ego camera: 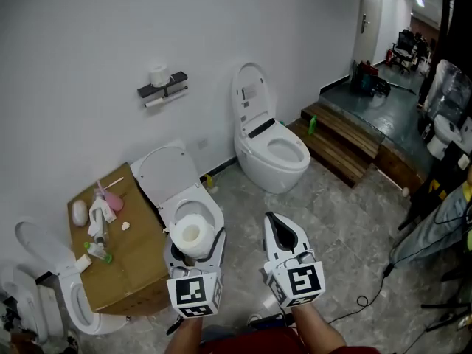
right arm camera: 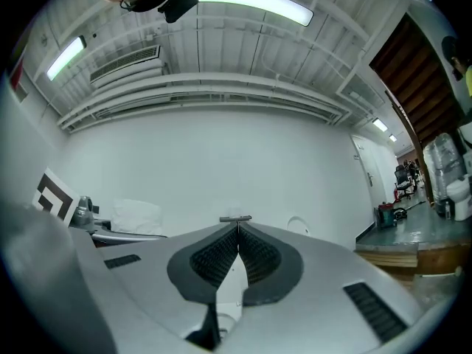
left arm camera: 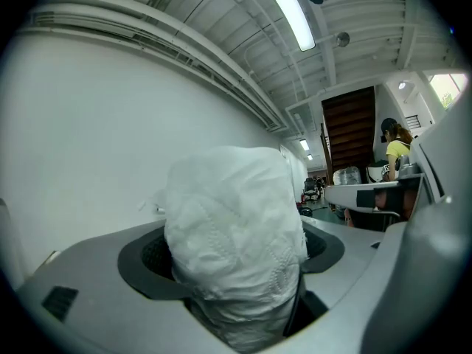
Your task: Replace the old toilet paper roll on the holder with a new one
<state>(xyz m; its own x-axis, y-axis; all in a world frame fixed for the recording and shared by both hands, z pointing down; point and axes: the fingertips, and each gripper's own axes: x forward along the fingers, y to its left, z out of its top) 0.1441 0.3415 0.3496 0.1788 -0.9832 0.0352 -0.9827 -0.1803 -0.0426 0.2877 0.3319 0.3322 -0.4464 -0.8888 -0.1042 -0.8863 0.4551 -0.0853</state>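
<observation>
Pinching new roll [ego camera: 190, 231] in left hand-held gripper [ego camera: 198, 237], well short of the holder [ego camera: 163, 88], with right hand-held gripper [ego camera: 270, 218] pressed together, empty. Yet to remove old roll [ego camera: 155, 102].

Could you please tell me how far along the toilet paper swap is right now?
Done: the new roll is picked up, the left gripper's jaws shut on it. In hand: it is held out toward the wall holder, some way ahead. Left: the thin old roll under the holder's shelf is not yet off, nor the new one fitted. The right gripper is shut, empty.
</observation>
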